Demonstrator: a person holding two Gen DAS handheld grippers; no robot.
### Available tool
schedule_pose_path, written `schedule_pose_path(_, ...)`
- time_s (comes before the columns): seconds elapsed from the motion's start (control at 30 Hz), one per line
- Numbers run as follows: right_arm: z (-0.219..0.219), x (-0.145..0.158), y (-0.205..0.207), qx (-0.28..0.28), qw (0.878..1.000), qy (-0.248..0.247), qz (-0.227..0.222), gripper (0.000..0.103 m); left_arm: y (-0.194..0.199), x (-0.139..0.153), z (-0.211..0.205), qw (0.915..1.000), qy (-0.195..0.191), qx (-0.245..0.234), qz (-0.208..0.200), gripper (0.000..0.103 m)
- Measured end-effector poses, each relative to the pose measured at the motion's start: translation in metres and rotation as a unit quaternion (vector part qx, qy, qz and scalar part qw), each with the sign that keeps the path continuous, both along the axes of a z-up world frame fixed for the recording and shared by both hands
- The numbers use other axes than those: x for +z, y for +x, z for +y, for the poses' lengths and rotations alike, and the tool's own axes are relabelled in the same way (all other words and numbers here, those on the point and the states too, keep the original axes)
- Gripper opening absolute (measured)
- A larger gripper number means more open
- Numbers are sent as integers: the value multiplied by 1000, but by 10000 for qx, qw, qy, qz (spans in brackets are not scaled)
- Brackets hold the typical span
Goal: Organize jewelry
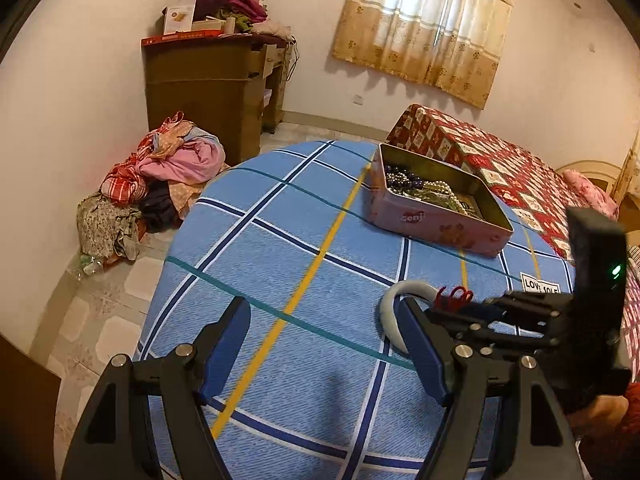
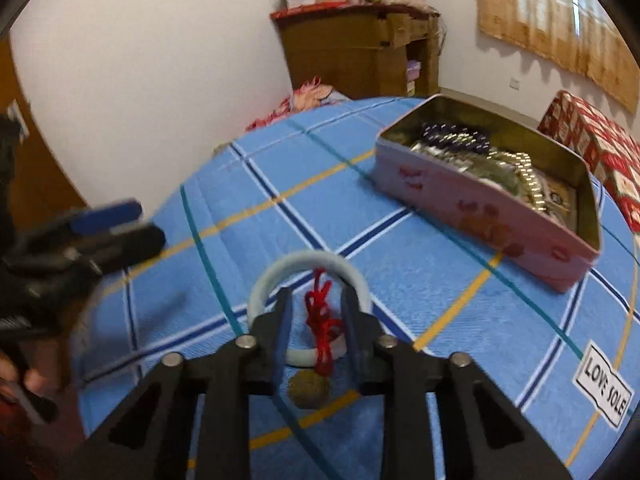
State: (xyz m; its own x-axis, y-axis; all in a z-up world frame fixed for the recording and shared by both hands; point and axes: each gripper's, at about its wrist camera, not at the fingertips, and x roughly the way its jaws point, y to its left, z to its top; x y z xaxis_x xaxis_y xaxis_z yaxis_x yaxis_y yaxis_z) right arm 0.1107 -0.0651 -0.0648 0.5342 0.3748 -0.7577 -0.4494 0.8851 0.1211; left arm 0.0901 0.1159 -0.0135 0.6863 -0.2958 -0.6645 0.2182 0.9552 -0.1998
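right tongs (image 2: 316, 312) pinching pale bangle (image 2: 308, 276) with red cord; left tongs (image 1: 324, 344) spread over blue bedsheet (image 1: 304, 240).

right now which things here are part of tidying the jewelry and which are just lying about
Part of the job:
- pale bangle with red cord
- pink tin
- beads in the tin
- right gripper

Just lying about:
- clothes pile on the floor
- cabinet
- curtain
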Motion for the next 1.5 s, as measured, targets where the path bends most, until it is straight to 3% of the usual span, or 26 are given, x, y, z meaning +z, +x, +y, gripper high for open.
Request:
schedule_pose_path(0.03,-1,1,-1,-57,9999,-94,-8,10,0,0,0,10000,-8,-6,7,76)
schedule_pose_path(0.1,-11,12,-7,-225,9994,-95,-230,8,0,-1,-1,10000,-7,-27,0,76)
schedule_pose_path(0.33,-74,76,-34,-764,9853,1369,-679,7,5,-4,-10,9997,-67,-204,79,76)
schedule_pose_path(0.57,-108,92,-56,-1103,9721,1953,-692,8,24,-20,-41,9962,-94,-601,619,75)
schedule_pose_path(0.7,-126,79,-51,-1076,9454,3072,-157,8,40,-38,-61,9912,99,-642,1157,75)
schedule_pose_path(0.8,-139,76,-53,-1128,9306,3481,-16,8,38,-41,-73,9915,500,-700,980,72)
schedule_pose_path(0.9,-143,80,-56,-1220,9303,3457,-89,8,34,-41,-80,9905,898,-723,752,41)
schedule_pose_path(1.0,-142,85,-61,-1266,9341,3331,-215,8,35,-41,-75,9914,732,-804,735,13)
schedule_pose_path(1.07,-142,88,-63,-1310,9370,3226,-289,8,36,-40,-70,9925,532,-750,805,11)
schedule_pose_path(1.17,-144,89,-65,-1377,9399,3102,-373,8,31,-38,-71,9930,527,-751,743,10)
schedule_pose_path(1.4,-156,97,-70,-1595,9413,2906,-633,8,14,-6,-69,9965,504,-667,79,11)
schedule_pose_path(1.5,-161,102,-68,-1652,9398,2904,-719,8,15,13,-69,9971,276,-694,-172,11)
